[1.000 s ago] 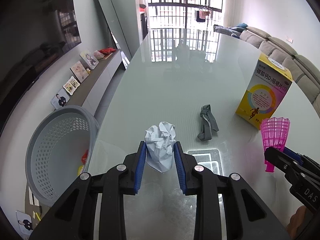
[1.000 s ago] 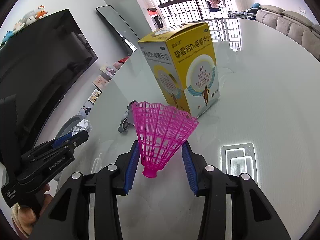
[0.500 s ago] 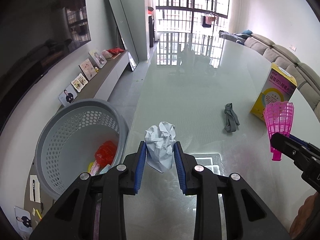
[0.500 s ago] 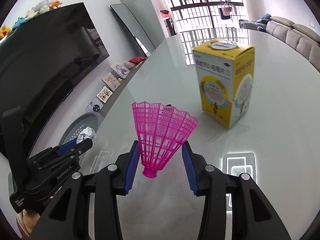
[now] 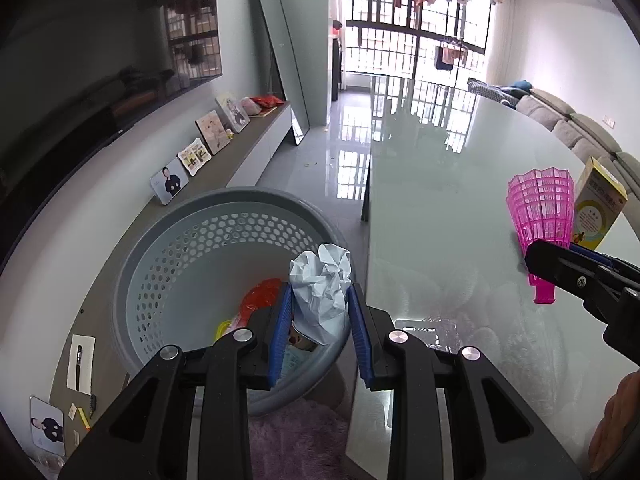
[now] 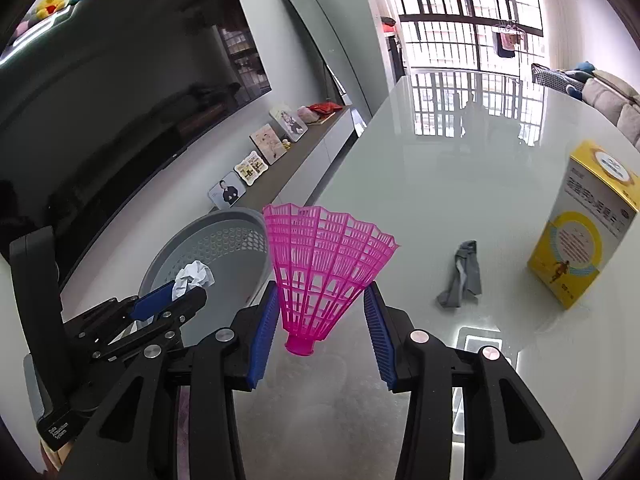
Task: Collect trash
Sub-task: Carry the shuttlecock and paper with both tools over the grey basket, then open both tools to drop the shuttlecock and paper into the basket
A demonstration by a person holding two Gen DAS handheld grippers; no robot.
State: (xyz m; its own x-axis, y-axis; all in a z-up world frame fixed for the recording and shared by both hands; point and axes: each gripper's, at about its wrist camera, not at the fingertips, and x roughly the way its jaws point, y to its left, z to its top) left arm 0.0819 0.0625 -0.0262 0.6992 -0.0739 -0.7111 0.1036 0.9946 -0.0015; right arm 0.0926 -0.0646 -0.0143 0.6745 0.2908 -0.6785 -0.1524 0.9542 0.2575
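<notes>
The left gripper [image 5: 320, 320] squeezes a crumpled white paper ball [image 5: 322, 290] between its blue pads, up over the grey laundry basket [image 5: 168, 280] on the floor. The right gripper [image 6: 320, 332] is closed lightly on a pink plastic shuttlecock [image 6: 324, 268], above the glass table [image 6: 440, 184]. A grey rag [image 6: 460, 280] and a yellow box [image 6: 580, 232] sit on the table
</notes>
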